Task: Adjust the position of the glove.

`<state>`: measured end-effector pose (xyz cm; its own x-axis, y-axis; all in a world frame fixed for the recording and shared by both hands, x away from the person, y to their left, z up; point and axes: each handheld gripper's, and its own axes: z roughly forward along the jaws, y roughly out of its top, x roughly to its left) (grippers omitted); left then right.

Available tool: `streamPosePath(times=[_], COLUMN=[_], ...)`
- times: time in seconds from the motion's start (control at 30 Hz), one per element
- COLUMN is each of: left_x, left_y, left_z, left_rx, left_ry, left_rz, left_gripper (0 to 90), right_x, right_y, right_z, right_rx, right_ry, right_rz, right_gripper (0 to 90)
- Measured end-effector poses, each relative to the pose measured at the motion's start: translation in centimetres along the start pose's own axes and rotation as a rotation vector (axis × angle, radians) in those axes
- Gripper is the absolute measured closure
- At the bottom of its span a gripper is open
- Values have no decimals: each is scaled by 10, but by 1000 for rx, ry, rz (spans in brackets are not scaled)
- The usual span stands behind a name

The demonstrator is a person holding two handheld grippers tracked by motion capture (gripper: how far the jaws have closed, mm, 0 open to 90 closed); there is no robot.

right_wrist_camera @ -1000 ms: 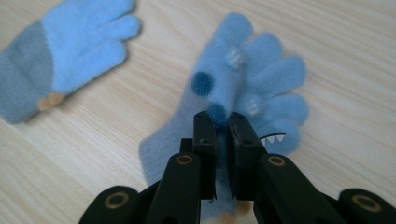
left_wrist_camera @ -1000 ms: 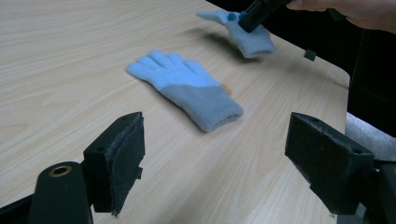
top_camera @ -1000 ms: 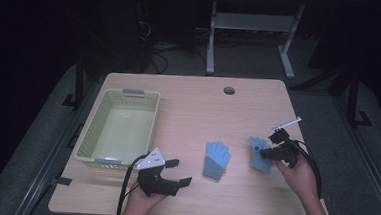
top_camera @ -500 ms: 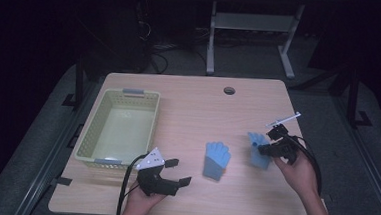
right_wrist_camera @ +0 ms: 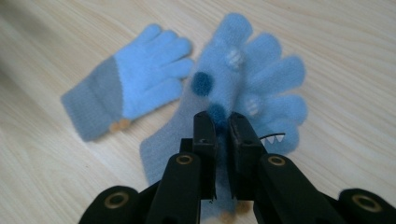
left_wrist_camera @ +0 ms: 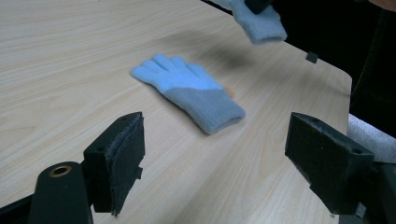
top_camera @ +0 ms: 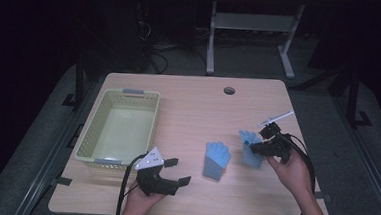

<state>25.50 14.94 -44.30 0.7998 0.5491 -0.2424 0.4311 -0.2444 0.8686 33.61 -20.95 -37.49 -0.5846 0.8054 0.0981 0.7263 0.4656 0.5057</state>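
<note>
We are resting the left gripper at the near edge of the table with its jaws standing wide and nothing between them — it is waiting, aimed at the plain glove lying flat in the middle. Further right, we are pinching the patterned glove in the right gripper, jaws closed on its fabric, and holding it just clear of the wood (probably bound for the basket, which is sitting far left, well apart).
</note>
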Motion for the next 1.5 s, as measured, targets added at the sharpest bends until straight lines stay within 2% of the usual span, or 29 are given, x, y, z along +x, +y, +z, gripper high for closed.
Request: streamPosePath(times=[0.17, 0.5, 1.03, 1.27, 1.5], left_x=[-1, 0, -1, -2, -1], left_y=[1, 0, 0, 0, 0], left_z=[-1, -1, -1, -1, -2], left_rx=[-5, -10, -11, -14, -10], left_ry=[1, 2, 4, 3, 4], left_rz=[1, 1, 3, 3, 14], left_gripper=[196, 196, 197, 197, 197], right_x=[11, 21, 42, 54, 61], right_y=[7, 14, 21, 22, 24], right_z=[0, 3, 17, 29, 36], right_rx=[-9, -20, -28, -22, -28], right_ry=[23, 54, 85, 102, 114], right_rz=[-15, -23, -40, -56, -49], right_gripper=[831, 832, 830, 829, 823])
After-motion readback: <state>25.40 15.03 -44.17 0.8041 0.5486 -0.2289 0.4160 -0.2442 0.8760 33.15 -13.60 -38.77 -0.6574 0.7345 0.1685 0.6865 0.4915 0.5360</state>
